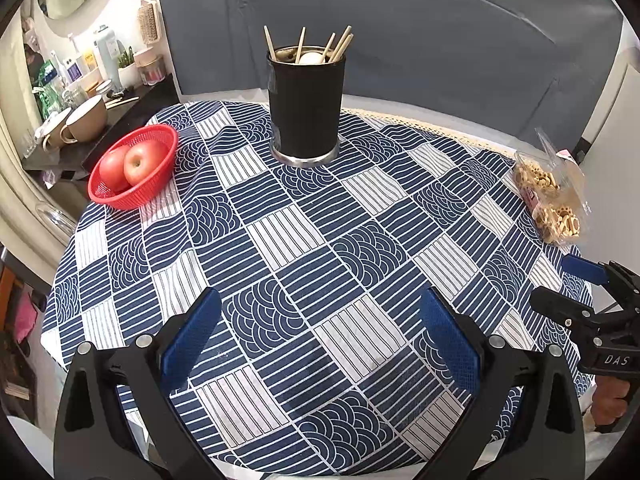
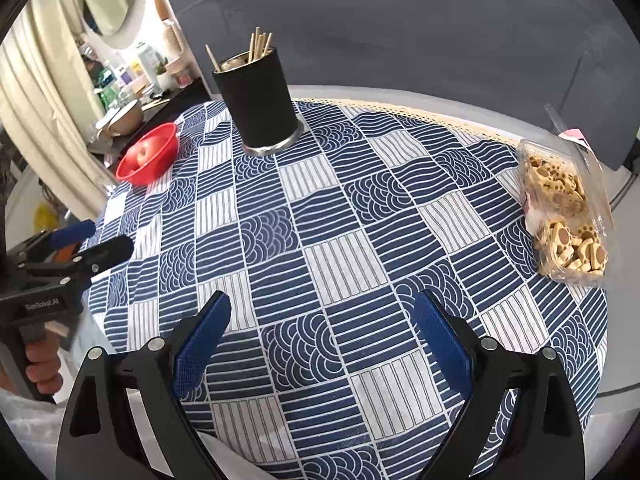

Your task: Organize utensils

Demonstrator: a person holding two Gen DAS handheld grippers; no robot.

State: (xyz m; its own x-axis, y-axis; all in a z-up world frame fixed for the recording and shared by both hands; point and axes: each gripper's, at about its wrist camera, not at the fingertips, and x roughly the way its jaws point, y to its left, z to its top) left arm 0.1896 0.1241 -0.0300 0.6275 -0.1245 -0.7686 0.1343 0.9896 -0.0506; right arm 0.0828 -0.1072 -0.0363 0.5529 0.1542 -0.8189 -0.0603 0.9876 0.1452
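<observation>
Chopsticks stand upright in a black holder cup with a silver base, their pale tips fanning out above the rim beside a rounded white utensil end that I cannot identify. The cup sits on the far middle of the round surface, which is draped in a blue and white patterned cloth. In the left wrist view the cup is at twelve o'clock from the left gripper, well apart from it, with bare cloth between. The left fingers are spread wide and hold nothing. In the right wrist view the same cup lies at about eleven o'clock from the right gripper, also well apart, and the chopsticks lean out of its top. The right fingers are likewise spread wide and empty. Each gripper hovers over the near edge of the cloth, and each shows in the other's view: the right one at three o'clock in the left view with a hand on its grip, the left one at nine o'clock in the right view with a hand below it. A red basket holding two apples sits at ten o'clock on the surface, near the cup but not touching. A clear packet of paw-print cookies lies at the two o'clock edge. Behind the surface a grey padded backrest curves round, and a cluttered shelf with cups and bottles stands off at ten o'clock.
</observation>
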